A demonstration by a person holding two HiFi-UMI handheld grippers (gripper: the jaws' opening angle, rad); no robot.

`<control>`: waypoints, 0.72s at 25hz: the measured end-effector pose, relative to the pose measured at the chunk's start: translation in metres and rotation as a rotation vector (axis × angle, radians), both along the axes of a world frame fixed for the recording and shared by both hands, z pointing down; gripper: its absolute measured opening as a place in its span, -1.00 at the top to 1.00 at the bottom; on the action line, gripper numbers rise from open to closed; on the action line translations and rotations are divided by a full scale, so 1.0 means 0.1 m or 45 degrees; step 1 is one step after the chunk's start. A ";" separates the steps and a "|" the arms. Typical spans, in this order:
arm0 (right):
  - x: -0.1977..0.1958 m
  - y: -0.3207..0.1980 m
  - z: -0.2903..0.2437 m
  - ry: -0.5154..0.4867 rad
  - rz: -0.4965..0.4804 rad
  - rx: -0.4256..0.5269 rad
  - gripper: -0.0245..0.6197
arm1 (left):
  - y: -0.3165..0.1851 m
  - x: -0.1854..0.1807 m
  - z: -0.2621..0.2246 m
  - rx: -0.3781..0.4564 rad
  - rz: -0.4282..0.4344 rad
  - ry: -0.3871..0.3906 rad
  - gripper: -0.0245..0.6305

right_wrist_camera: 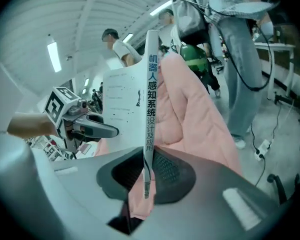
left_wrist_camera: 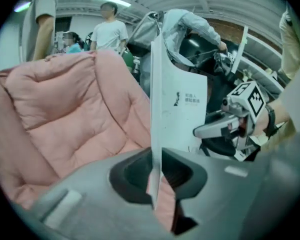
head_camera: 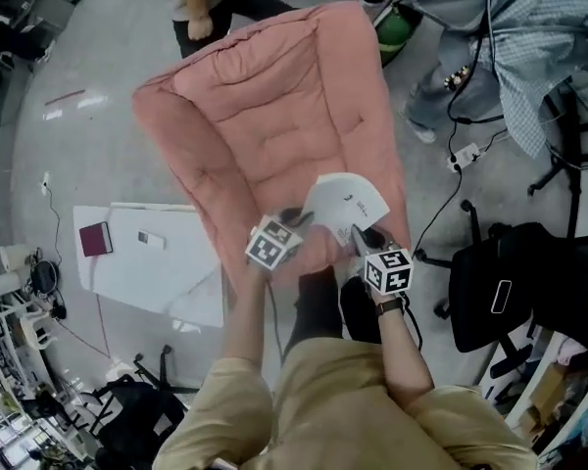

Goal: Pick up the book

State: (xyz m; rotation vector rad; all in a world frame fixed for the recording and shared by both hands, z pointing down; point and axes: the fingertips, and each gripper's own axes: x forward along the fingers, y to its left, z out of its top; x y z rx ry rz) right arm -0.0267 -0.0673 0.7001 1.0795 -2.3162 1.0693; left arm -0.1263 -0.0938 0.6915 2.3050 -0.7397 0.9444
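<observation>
Book [head_camera: 347,202], white, hangs clamped by left gripper [head_camera: 296,219] and right gripper [head_camera: 365,236] above a pink cushion [head_camera: 265,116]; only the right gripper view reveals its printed spine [right_wrist_camera: 150,109].

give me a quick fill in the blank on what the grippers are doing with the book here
1. The left gripper and the right gripper each have their jaws shut on the white ____.
2. Under it lies a quilted cushion coloured ____.
3. In the right gripper view, the printed characters run along its ____.

Missing words: book; pink; spine.
</observation>
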 end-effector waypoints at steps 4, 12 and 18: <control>-0.28 -0.22 -0.63 0.002 -0.172 0.138 0.76 | -0.02 -0.34 -0.59 0.109 -0.217 0.021 0.78; -1.12 -0.48 -1.88 0.045 -0.568 0.427 0.76 | 0.17 -1.13 -1.72 0.316 -0.663 0.080 0.78; -1.81 -0.39 -2.78 0.008 -0.739 0.598 0.75 | 0.44 -1.71 -2.56 0.488 -0.907 0.092 0.78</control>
